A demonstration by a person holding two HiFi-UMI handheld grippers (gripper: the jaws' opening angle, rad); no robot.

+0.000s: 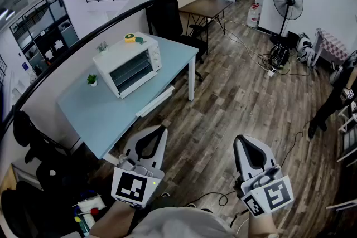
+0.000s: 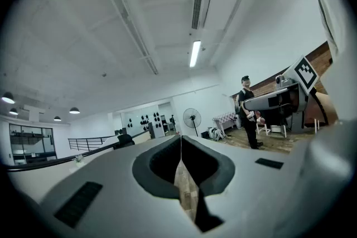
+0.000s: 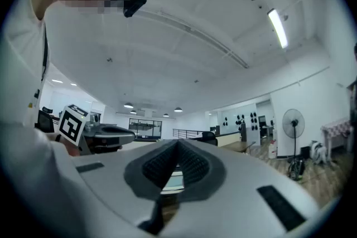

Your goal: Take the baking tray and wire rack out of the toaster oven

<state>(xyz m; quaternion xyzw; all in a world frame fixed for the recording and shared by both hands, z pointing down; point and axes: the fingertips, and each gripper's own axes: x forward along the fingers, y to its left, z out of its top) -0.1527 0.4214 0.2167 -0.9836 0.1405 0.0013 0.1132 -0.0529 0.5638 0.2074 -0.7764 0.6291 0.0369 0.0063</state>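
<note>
Pale table (image 1: 106,114): toaster oven (image 1: 129,66), plant (image 1: 92,80)

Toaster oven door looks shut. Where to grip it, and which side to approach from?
Grip along the top edge of the glass door, where a handle would probably sit; it is too small to make out here. Come from the front of the toaster oven, which faces the table's open long edge, with the jaws level and opened first.
</note>
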